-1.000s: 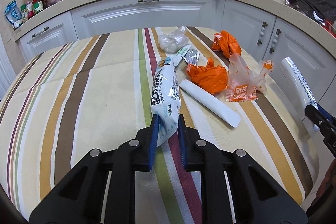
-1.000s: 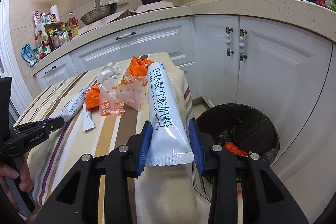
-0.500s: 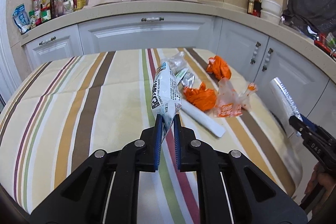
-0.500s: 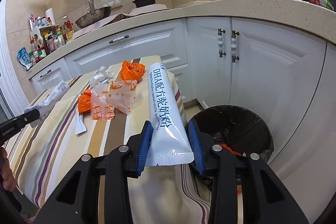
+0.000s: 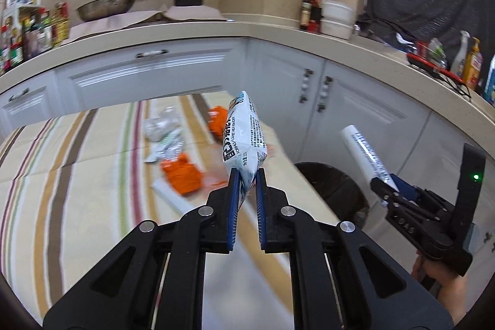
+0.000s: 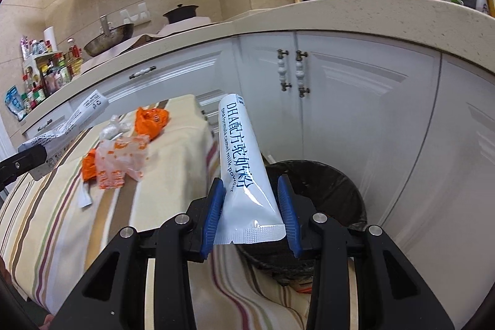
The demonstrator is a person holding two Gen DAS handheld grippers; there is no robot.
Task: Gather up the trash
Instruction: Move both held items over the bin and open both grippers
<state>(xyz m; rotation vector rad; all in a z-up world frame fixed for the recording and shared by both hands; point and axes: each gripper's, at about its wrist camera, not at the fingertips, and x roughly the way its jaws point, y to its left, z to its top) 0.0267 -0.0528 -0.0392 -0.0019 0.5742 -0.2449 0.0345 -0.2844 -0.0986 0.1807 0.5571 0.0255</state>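
Note:
My left gripper (image 5: pixel 246 175) is shut on a white milk powder packet (image 5: pixel 244 135) with black print, held upright in the air above the striped table (image 5: pixel 77 175). My right gripper (image 6: pixel 250 190) is shut on a second white packet (image 6: pixel 244 163) with blue print, held near the rim of the black-lined trash bin (image 6: pixel 328 187). That bin also shows in the left wrist view (image 5: pixel 334 187), with the right gripper (image 5: pixel 383 180) and its packet (image 5: pixel 365 153) beside it. The left packet shows at the left of the right wrist view (image 6: pixel 68 126).
On the table lie orange bags (image 6: pixel 151 119) (image 5: pixel 182 177), a printed clear bag (image 6: pixel 123 156), a crumpled clear bag (image 5: pixel 162 126) and a white strip (image 6: pixel 84 197). White cabinets (image 6: pixel 340 101) and a counter with cookware surround the table and bin.
My left gripper has lifted its packet off the table and swung right toward the bin. My right gripper has moved with its packet closer to the bin.

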